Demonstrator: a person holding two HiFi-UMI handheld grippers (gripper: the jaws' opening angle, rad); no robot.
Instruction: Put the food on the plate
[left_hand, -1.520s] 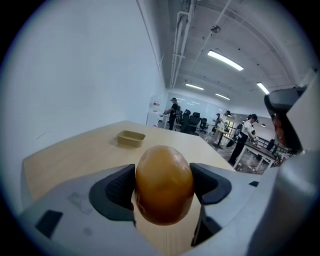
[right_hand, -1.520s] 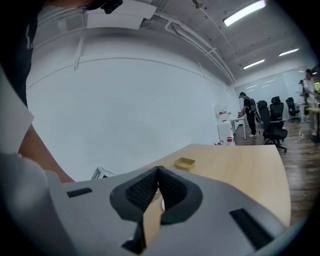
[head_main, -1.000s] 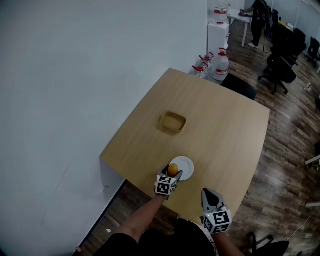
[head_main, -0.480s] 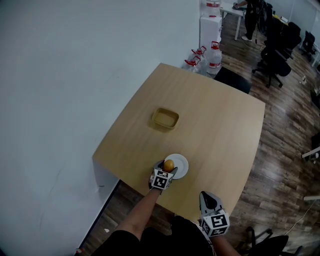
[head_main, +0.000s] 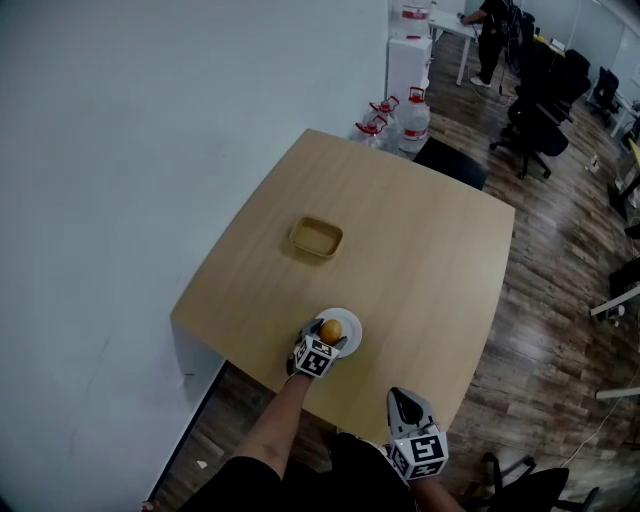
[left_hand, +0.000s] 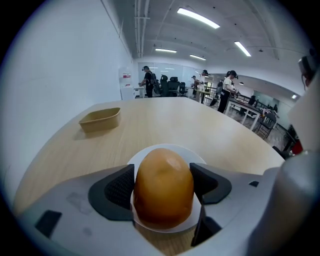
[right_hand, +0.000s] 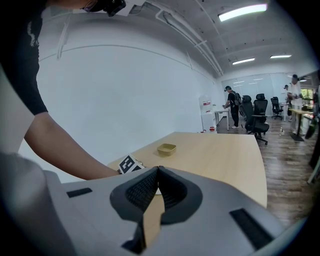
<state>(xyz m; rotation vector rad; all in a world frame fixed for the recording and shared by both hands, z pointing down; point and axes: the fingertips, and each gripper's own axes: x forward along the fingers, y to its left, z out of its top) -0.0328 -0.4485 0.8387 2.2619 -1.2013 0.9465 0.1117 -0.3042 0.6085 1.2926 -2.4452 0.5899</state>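
At the wooden worktop's (head_main: 420, 250) near edge, the left gripper (head_main: 325, 336) clamps smooth, egg-shaped orange food (left_hand: 163, 187) over a round white plate (left_hand: 165, 148). The right gripper (right_hand: 158, 174), jaws pressed together, holds nothing.

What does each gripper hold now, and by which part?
The left gripper holds the orange-brown egg-shaped food by its two sides, over the white plate. The right gripper is shut on nothing.

Smooth, glossy orange-brown food (left_hand: 163, 187) between ribbed black pads (left_hand: 120, 189) of the matt grey plastic left tool (head_main: 326, 338); smooth white plate (left_hand: 197, 159); matt tan bowl (head_main: 316, 238); matt pale wood-grain tabletop (head_main: 420, 250); glossy dark wood-plank floor (head_main: 560, 330).
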